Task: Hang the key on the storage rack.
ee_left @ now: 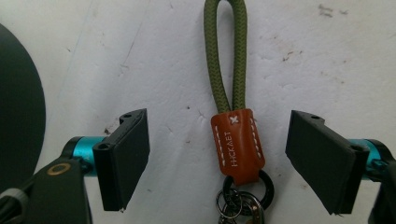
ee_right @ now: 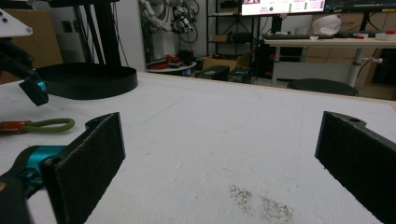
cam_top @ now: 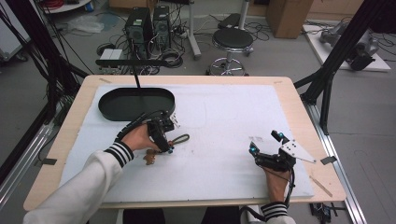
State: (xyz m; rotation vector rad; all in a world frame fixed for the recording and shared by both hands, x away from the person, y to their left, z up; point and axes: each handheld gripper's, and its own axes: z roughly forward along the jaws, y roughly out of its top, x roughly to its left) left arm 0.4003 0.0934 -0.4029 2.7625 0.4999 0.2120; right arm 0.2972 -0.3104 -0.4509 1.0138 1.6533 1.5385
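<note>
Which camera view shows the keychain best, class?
The left gripper view: the keychain sits close between open jaws, showing its green cord loop, brown leather tab and metal rings. The high view shows it small, partly hidden; the right gripper view shows it side-on, at the left edge.

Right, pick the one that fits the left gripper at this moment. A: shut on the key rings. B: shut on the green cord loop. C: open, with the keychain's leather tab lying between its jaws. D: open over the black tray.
C: in the left gripper view the left gripper stands open, its jaws apart on either side of the orange-brown leather tab of the keychain, touching neither it nor the green cord loop.
</note>
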